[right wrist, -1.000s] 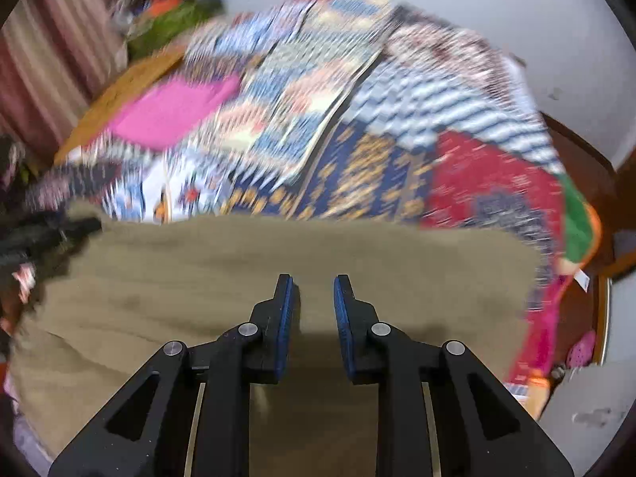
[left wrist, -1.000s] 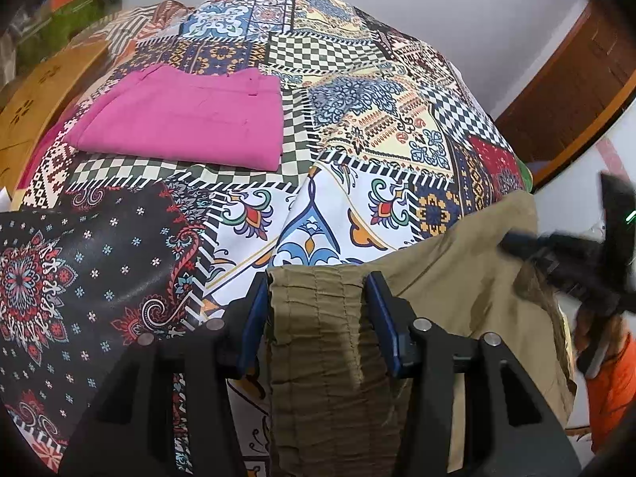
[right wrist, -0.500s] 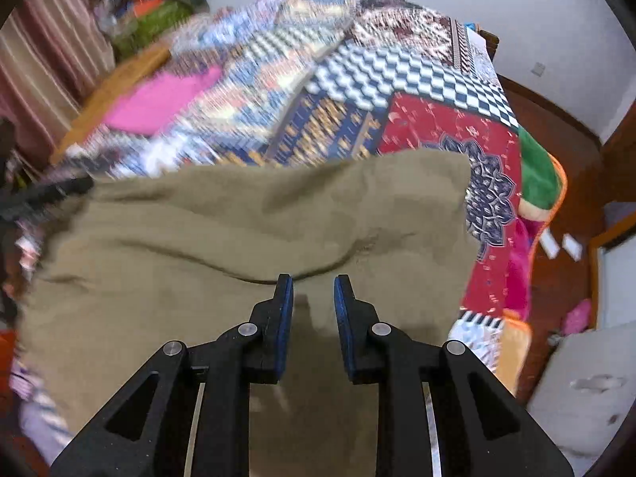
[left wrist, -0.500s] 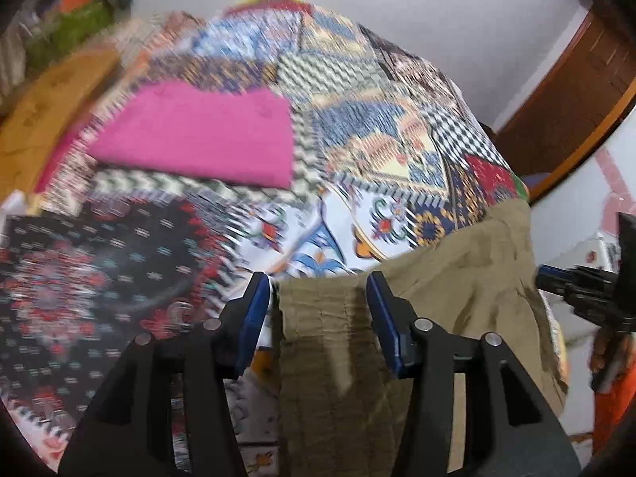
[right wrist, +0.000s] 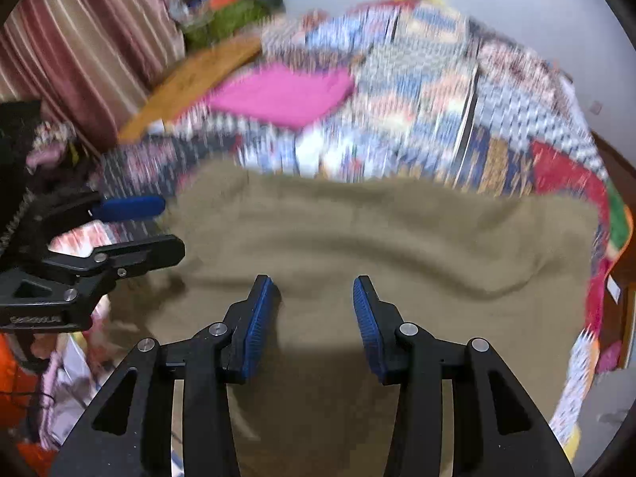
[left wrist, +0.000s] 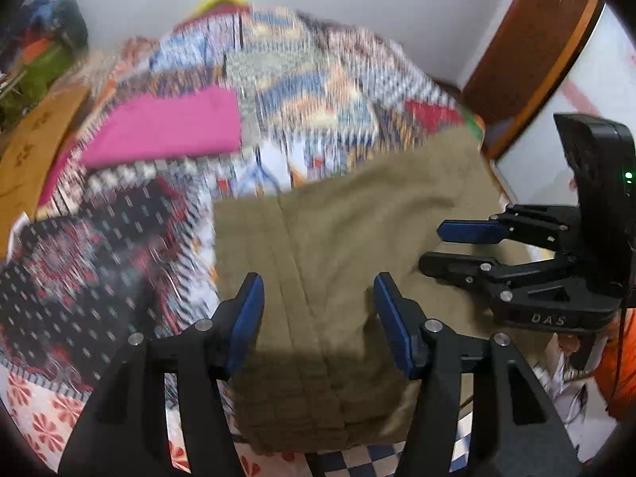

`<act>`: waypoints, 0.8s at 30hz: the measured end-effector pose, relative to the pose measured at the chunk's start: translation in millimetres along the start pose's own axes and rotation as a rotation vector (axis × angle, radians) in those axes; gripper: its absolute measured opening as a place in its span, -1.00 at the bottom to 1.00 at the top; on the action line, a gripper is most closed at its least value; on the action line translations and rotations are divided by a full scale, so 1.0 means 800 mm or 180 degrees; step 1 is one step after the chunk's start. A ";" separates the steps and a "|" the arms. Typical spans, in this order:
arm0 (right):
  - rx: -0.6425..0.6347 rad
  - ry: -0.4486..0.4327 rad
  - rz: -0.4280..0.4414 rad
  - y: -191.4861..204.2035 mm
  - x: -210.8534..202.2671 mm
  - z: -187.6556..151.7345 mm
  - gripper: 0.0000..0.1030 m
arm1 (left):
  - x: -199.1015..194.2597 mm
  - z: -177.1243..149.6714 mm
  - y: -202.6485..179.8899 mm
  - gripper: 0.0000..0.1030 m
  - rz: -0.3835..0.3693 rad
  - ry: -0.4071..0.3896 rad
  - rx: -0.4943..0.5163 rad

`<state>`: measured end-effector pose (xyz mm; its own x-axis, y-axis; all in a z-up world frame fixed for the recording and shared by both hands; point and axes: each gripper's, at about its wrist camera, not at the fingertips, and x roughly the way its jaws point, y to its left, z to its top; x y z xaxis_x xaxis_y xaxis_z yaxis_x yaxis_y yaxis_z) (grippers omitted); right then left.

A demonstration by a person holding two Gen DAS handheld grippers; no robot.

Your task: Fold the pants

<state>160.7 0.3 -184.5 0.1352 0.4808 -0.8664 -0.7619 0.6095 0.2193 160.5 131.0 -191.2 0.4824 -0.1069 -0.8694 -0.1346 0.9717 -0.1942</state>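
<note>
Olive pants [left wrist: 349, 238] lie spread flat on the patchwork bedspread [left wrist: 302, 91], at its near edge; they are the landmark for the notes below.

L gripper [left wrist: 318, 310] hovers over the pants' elastic waistband end, the ribbed part directly under the tips. Jaws stand apart and have just been opening. Cloth lies beneath and between the blue pads [left wrist: 246, 318], but the pads do not press it; no grip seen.

R gripper [right wrist: 314, 310] hovers over the pants' mid section, w/ a soft wrinkle running across the cloth just beyond its tips. Jaws apart, also just been opening; a clear gap shows betw. pads and fabric. Nothing held.

From the L wrist view the R gripper shows at the pants' right side, fingers [left wrist: 469, 231] pointing in over the cloth. From the R wrist view the L gripper [right wrist: 159, 224] shows at the pants' left end in the same way.

Beyond the pants, further up the bedspread: a folded pink garment [left wrist: 167, 127], well apart from the pants. A wooden board [right wrist: 198, 75] lies past the pink garment, at the bed's edge. Striped curtain [right wrist: 91, 31] hangs behind that. A brown door frame [left wrist: 528, 39] is on the pants' other side, off the bed.

Both views are motion-blurred, so fine detail on the bedspread is not readable.
</note>
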 end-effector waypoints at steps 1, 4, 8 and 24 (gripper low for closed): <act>0.0009 0.0012 -0.0029 -0.003 0.001 -0.010 -0.25 | 0.011 -0.008 0.001 0.11 0.0084 0.0071 0.0012; 0.0118 -0.0003 -0.0046 -0.018 -0.018 -0.033 -0.23 | 0.021 -0.026 0.005 0.30 0.0344 0.0039 0.0120; 0.0285 0.0049 -0.0216 -0.050 -0.040 -0.068 -0.21 | 0.017 -0.033 0.032 0.48 0.0114 0.0067 -0.0153; 0.1112 -0.0085 -0.0925 -0.137 -0.126 -0.176 0.02 | -0.041 -0.034 0.008 0.52 0.0504 -0.0212 0.0058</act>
<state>141.2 -204.1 -184.4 0.3316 0.2715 -0.9035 -0.4311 0.8955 0.1108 120.5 134.8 -175.9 0.5128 0.0614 -0.8563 -0.1979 0.9790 -0.0483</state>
